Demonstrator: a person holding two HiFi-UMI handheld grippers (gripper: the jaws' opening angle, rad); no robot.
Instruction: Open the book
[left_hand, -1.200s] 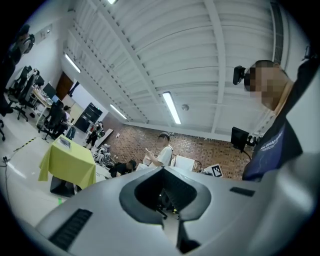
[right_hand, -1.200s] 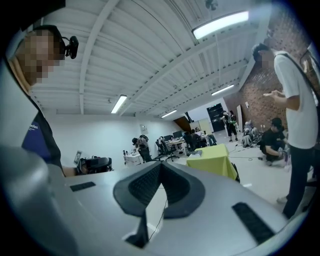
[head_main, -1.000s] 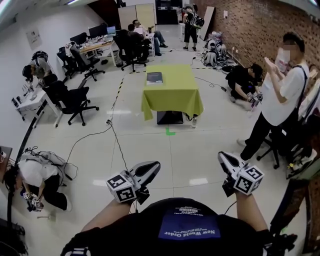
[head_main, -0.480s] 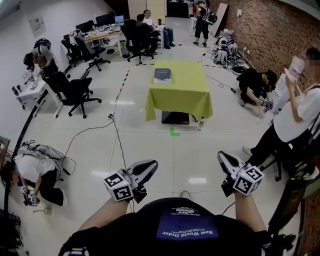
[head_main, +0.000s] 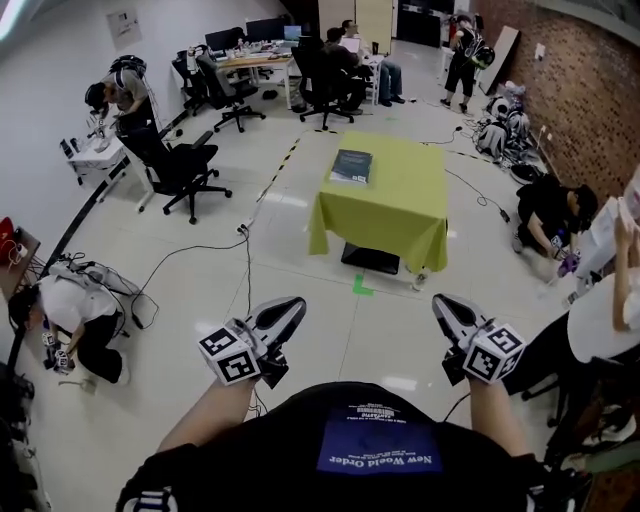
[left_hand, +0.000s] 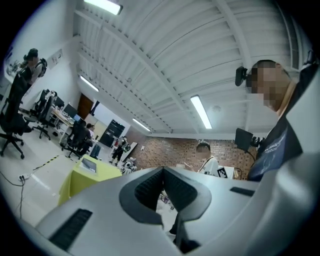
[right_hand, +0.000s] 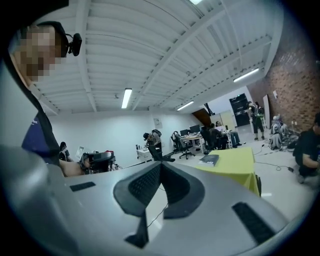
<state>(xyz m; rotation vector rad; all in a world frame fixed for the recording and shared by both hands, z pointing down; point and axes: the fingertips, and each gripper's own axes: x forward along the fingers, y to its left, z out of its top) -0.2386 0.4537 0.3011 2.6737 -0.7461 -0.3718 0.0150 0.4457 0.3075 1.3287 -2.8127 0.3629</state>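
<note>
Far to the left of the square table draped in a yellow-green cloth (head_main: 400, 215), a person in a white shirt (head_main: 70, 320) crouches on the pale floor. A black wheeled office chair (head_main: 180, 165) stands left of the table, nearer to it. On the near side of the table and well apart from it, the grey hand-held left gripper (head_main: 288, 308) is held out level, its jaws pressed together with nothing between them. The dark, flat, closed book (head_main: 351, 166) lies on the table's far left corner, away from both grippers. The grey right gripper (head_main: 446, 306) is also held on the near side of the table, level with the left one; its jaws meet too and hold nothing. To the right of the table, a person in black (head_main: 555, 210) crouches by the red brick wall (head_main: 590, 90).
</note>
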